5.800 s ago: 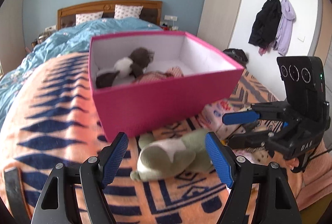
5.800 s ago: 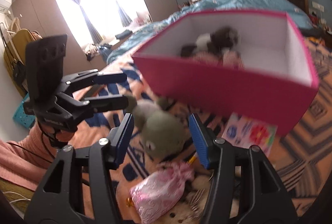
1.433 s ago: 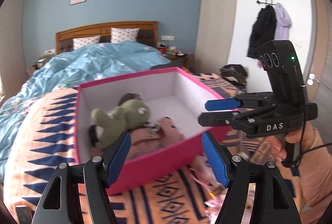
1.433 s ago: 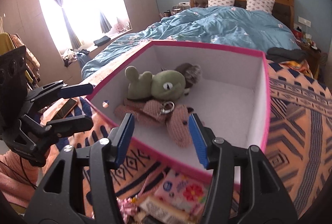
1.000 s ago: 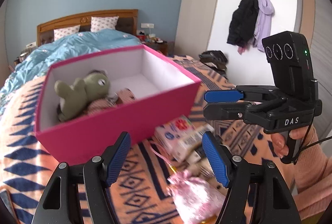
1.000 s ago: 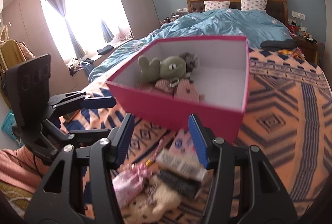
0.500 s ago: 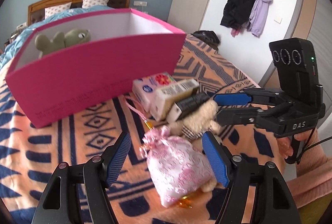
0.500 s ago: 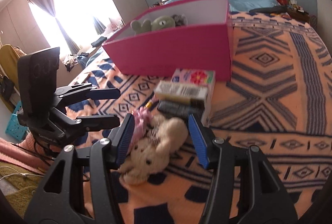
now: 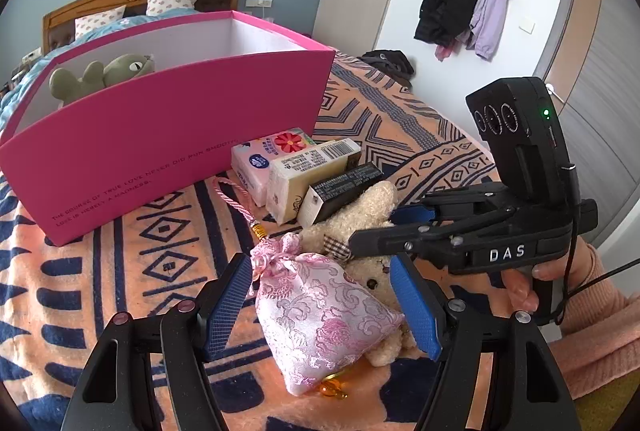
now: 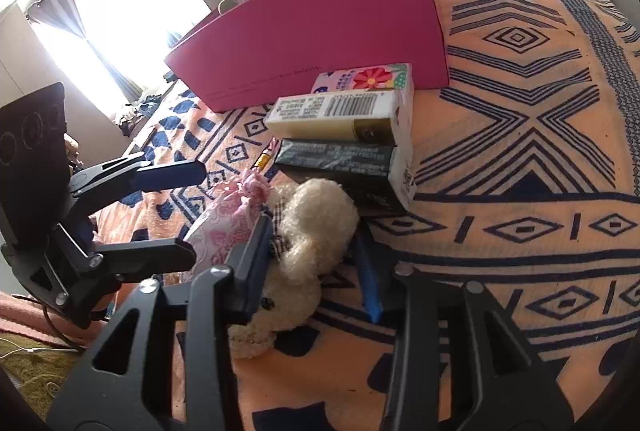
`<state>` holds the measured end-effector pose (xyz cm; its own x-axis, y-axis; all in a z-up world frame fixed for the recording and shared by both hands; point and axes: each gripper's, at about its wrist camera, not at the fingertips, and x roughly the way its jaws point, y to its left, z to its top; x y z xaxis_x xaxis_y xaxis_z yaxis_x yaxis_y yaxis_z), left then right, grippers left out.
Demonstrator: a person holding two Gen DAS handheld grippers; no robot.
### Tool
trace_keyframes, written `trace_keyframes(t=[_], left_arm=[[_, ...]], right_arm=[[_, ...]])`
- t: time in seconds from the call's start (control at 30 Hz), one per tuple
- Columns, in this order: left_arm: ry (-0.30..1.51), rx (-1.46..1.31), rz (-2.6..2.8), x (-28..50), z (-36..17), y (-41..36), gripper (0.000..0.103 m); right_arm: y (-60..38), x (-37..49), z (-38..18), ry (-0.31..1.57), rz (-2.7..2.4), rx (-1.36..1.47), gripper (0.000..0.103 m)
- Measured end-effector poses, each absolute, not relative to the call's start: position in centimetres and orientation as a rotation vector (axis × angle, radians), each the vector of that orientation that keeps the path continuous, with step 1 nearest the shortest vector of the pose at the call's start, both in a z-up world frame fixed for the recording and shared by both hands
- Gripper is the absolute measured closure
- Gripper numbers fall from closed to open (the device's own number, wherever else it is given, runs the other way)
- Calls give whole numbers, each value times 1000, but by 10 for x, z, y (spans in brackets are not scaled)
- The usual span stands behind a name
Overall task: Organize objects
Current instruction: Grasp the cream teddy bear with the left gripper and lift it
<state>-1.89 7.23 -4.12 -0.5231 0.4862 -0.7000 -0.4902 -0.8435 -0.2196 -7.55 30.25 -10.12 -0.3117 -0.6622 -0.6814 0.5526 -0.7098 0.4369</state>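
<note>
Two grippers: right gripper [image 10: 316,263], marked "DAS", has been closing around the cream plush bear [image 10: 308,227]; left gripper [image 9: 320,305] gapes astride the upright pink pouch [image 9: 320,315].

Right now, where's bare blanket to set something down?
Free: the blanket right of the pink box and the cartons; also the strip between box front and left gripper. Crowded: pouch, teddy, cartons, both grippers.

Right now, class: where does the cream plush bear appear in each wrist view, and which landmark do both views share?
Left wrist: cream plush bear lies right of centre, behind the pink pouch.
Right wrist: low centre, between the right gripper fingers.
Shared landmark: pink box.
</note>
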Motion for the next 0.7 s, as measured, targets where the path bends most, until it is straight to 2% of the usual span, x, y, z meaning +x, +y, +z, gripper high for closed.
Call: trace_keyframes(t=[0.23, 0.7], left_arm=[[-11, -1052, 2301, -18, -36, 78, 30], [-85, -974, 2203, -29, -9, 85, 33]], right_arm=[[316, -66, -81, -179, -2080, 1087, 72], [314, -71, -19, -142, -2155, 858, 73]])
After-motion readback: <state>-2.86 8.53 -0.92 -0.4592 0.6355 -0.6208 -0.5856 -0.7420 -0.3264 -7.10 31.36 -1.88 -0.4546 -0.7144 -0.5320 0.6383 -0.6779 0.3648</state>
